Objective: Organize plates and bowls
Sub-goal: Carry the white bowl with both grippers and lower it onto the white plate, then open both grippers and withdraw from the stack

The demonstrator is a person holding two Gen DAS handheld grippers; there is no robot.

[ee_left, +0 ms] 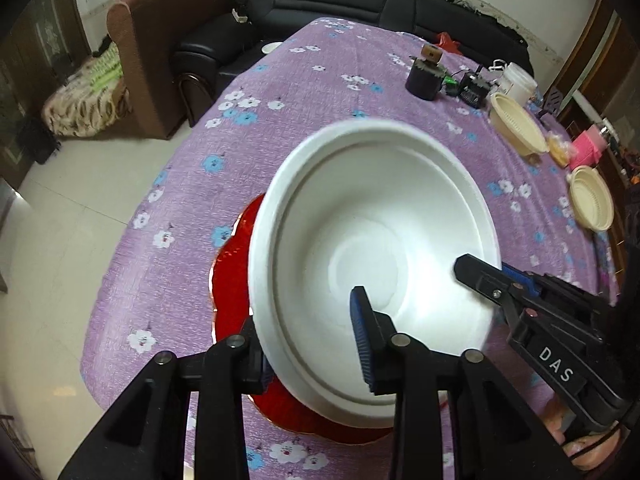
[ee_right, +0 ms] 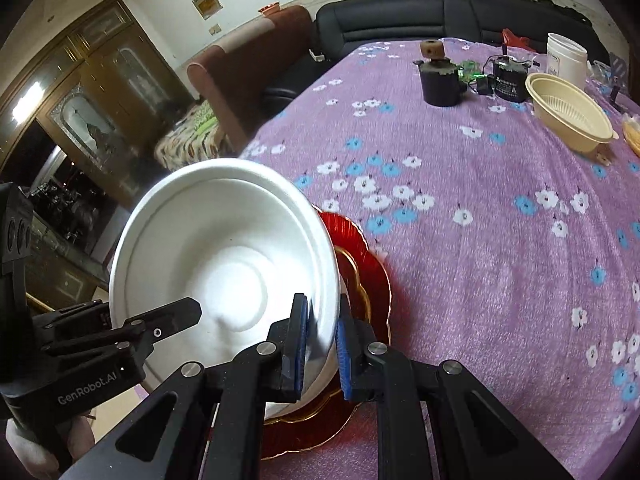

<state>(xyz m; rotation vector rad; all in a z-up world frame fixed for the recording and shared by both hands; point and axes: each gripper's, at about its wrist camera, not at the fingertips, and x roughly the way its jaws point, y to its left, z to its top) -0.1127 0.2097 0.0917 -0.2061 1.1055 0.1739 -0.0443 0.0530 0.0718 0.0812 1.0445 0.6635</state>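
White foam, the bowl (ee_left: 372, 268) hangs tilted just above the red plate (ee_left: 232, 280) at the near edge of the table (ee_left: 320, 80), with both grippers on its near rim: the left gripper (ee_left: 316, 344) straddles the wall, one pad inside and one outside, and the right gripper (ee_right: 322, 348) is clenched on the rim. How firmly the left one bites I cannot tell, since its outer finger is hidden behind the bowl. The plate lies directly beneath, mostly covered; two cream bowls (ee_left: 520, 128) sit well apart by the far right edge.
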